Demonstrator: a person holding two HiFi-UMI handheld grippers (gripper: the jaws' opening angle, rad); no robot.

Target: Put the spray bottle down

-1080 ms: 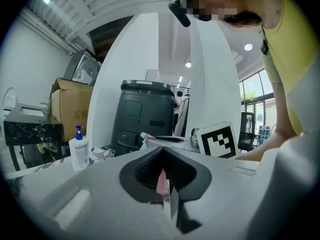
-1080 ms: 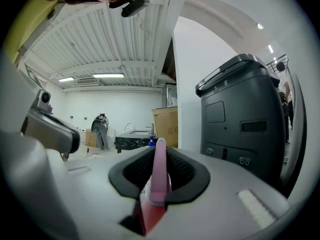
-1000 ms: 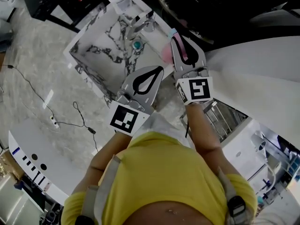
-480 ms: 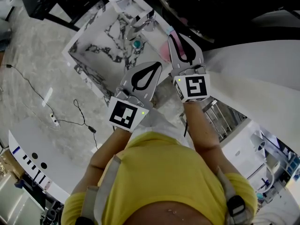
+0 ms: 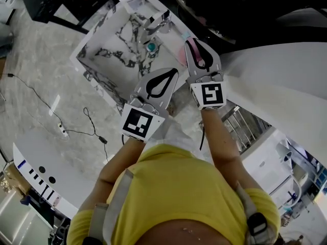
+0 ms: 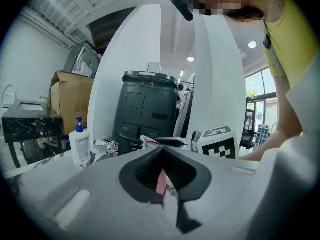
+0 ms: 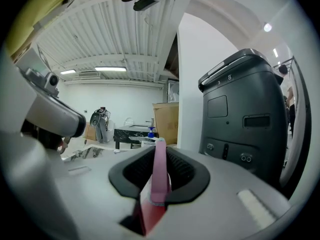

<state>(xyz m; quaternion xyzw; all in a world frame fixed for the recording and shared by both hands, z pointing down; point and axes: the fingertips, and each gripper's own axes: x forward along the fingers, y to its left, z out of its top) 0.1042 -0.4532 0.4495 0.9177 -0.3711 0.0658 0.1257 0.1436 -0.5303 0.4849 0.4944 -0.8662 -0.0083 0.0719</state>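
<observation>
Right gripper has lowered slightly, jaws part-closed on the slim pink plastic spray bottle. Release remains outstanding. Left gripper is closed, empty.

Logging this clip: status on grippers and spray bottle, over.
Left gripper shut, unclear pink sliver at tips. Right gripper shut on pink plastic spray bottle, by white marble sink. Chrome faucet close by.

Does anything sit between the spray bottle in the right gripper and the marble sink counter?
Nothing visible does. The right gripper is shut on the pink spray bottle; the faucet stands off to its side, though the gripper hides the spot beneath.
</observation>
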